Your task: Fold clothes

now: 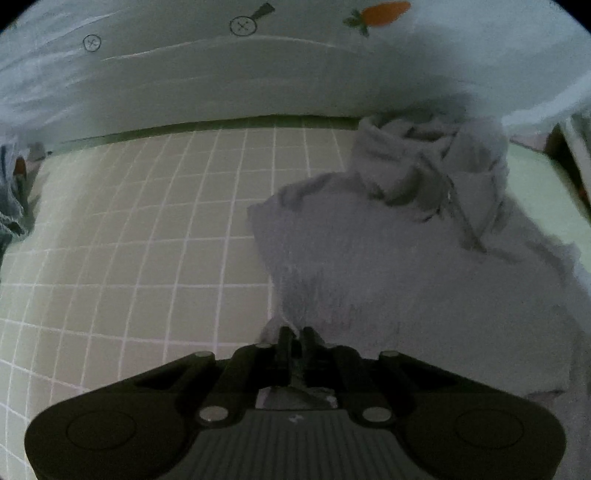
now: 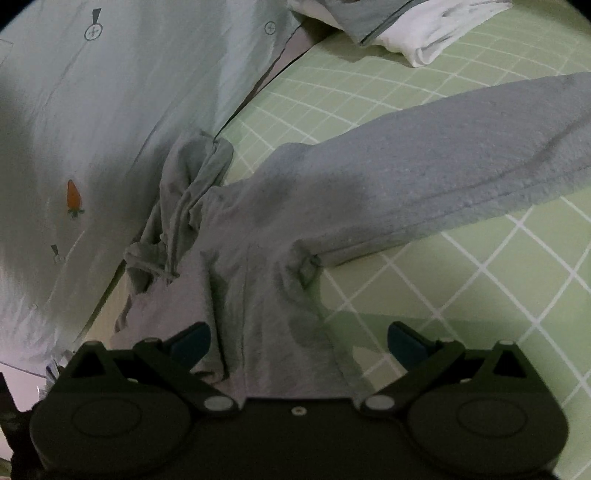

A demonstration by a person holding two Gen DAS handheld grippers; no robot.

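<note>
Between the closed fingers of the left claw, a thin edge of the grey garment is pinched; the jaws are clenched on that fabric, with the remainder of the cloth spread ahead and to the right of the claw on the green gridded mat. A bunched section, possibly a hood or collar, is seen further ahead and to the right. Beyond the mat, a pale sheet with a carrot print is visible.

The right claw is held released, its jaws standing wide above the body of the garment, and no pad is seen pressing on cloth. One long sleeve extends ahead and to the right of it across the mat. Folded white and grey clothes lie far ahead.

Risks are judged as follows. Only a narrow fold appears to be gripped by the left claw, so slippage could be caused by a fast pull. With the opposite side unheld, the whole garment may be dragged rather than folded. The bunched section and the spread sleeve could be trapped inside the fold, producing an uneven result. Contact with the neighbouring stack should be avoided.
</note>
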